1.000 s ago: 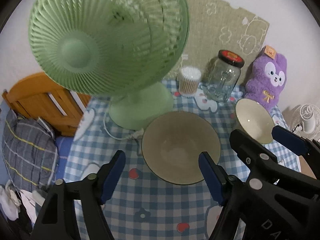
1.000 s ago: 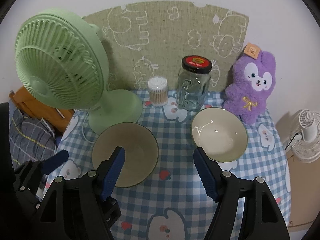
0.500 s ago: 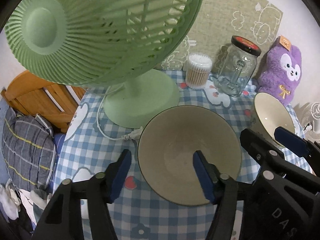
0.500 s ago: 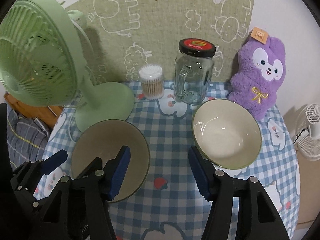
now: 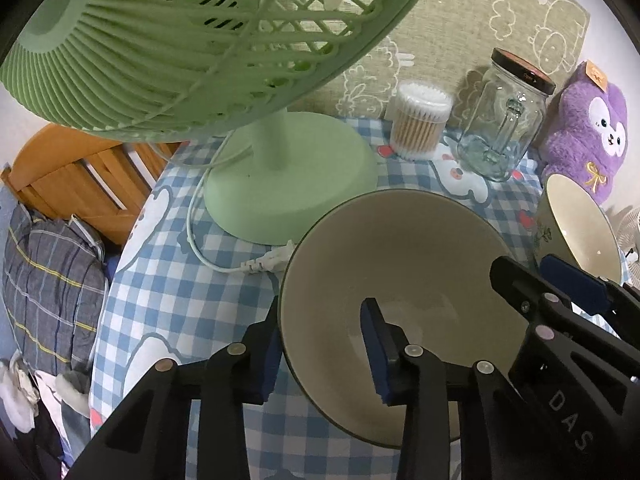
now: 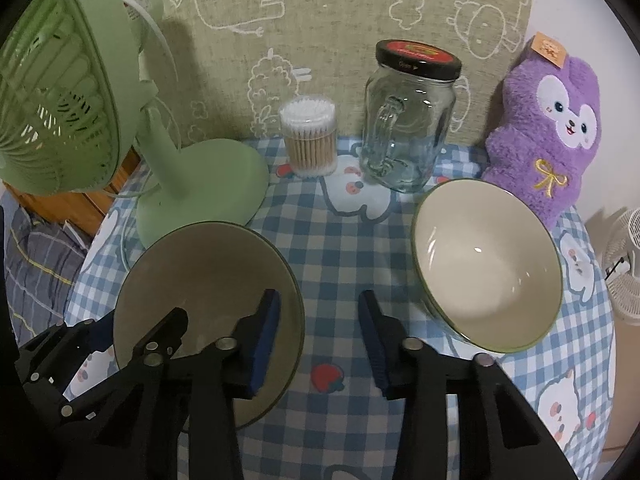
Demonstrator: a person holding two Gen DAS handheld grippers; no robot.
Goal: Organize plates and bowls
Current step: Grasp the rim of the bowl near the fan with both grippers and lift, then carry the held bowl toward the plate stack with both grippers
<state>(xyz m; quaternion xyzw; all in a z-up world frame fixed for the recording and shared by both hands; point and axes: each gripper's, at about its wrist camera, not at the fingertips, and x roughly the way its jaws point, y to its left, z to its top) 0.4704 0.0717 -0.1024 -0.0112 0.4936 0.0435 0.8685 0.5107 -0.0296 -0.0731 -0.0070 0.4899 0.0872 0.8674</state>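
A wide cream bowl with a dark green rim [image 5: 404,264] sits on the checked tablecloth; it also shows in the right wrist view [image 6: 200,280]. My left gripper [image 5: 324,348] straddles its near-left rim, one finger outside, one inside, jaws still apart. A second, deeper cream bowl [image 6: 484,264] stands to the right; it also shows in the left wrist view [image 5: 576,232]. My right gripper [image 6: 316,344] is open and empty above the cloth between the two bowls.
A green table fan [image 5: 280,168] stands close behind the wide bowl, its cord and plug [image 5: 264,264] by the rim. A cotton swab tub [image 6: 308,140], glass jar [image 6: 408,116] and purple plush [image 6: 548,136] line the back. The table edge drops off left.
Both grippers have moved forward and down. My left gripper's fingers have narrowed and now sit on either side of the wide bowl's rim. My right gripper's fingers have also narrowed somewhat.
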